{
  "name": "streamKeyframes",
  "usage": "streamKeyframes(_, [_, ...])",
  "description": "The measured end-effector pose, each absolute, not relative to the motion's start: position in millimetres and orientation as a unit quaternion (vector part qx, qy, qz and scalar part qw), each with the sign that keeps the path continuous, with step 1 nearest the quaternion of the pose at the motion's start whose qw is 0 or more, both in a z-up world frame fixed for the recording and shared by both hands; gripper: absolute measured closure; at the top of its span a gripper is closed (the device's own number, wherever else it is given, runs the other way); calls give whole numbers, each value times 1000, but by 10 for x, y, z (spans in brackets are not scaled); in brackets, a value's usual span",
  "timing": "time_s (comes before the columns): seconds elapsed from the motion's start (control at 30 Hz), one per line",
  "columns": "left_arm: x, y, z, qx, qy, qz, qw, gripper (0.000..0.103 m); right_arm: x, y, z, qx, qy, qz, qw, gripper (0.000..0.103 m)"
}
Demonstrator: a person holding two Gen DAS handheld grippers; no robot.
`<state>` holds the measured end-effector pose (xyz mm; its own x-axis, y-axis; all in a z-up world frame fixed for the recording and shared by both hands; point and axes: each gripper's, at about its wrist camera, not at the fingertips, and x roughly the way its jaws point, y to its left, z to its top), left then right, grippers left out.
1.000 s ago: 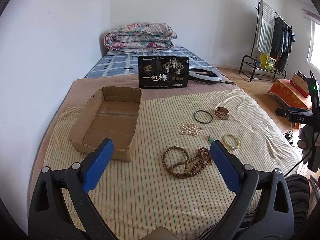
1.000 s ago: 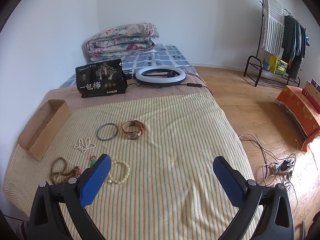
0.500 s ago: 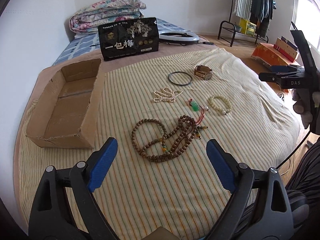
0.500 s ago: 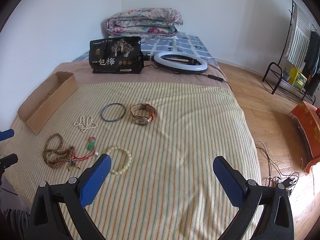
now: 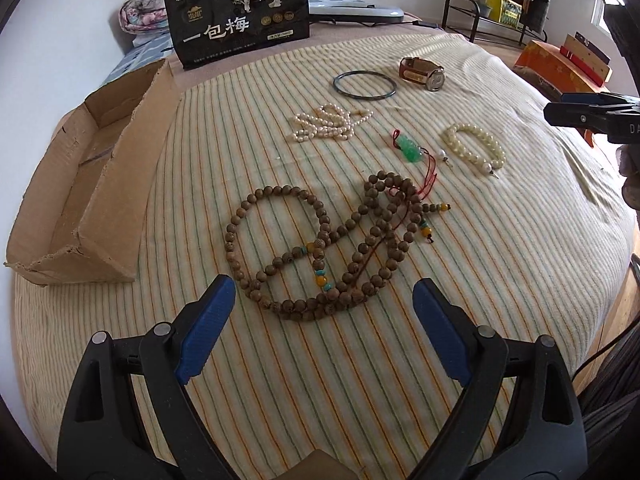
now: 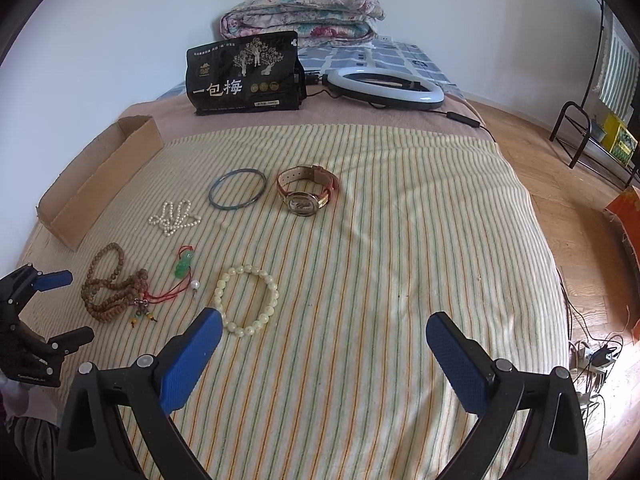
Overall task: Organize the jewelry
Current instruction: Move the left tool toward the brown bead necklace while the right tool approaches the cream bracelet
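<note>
Jewelry lies on a striped blanket [image 5: 500, 280]. A long brown wooden bead necklace [image 5: 320, 240] lies just ahead of my open, empty left gripper [image 5: 324, 304]. Beyond it lie a green jade pendant on red cord [image 5: 410, 150], a cream bead bracelet [image 5: 476, 150], a small pearl strand [image 5: 328, 122], a dark bangle [image 5: 364, 85] and a brown-strap watch [image 5: 422, 72]. My right gripper [image 6: 324, 336] is open and empty, just short of the cream bracelet [image 6: 246, 300]. An open cardboard box [image 5: 80, 192] sits at the left.
A black printed bag [image 6: 244, 76] stands at the blanket's far edge, with a ring light [image 6: 386, 88] and its cable beside it. A folded quilt [image 6: 302, 14] lies behind. A clothes rack [image 6: 600, 92] and floor cables [image 6: 592, 352] are at the right.
My left gripper has moved forward and down toward the wooden bead necklace. My right gripper has moved closer to the blanket and the cream bracelet. Both stay open.
</note>
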<state>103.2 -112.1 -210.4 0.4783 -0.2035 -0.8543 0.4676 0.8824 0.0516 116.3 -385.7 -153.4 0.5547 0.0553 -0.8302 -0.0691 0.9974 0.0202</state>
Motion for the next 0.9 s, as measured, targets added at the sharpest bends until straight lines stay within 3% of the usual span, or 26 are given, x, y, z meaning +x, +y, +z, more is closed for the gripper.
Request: streamKeyframes(0.9, [1503, -939, -2219, 38, 508, -174, 843, 11, 1413, -3600, -1861, -2, 499, 74, 863, 0])
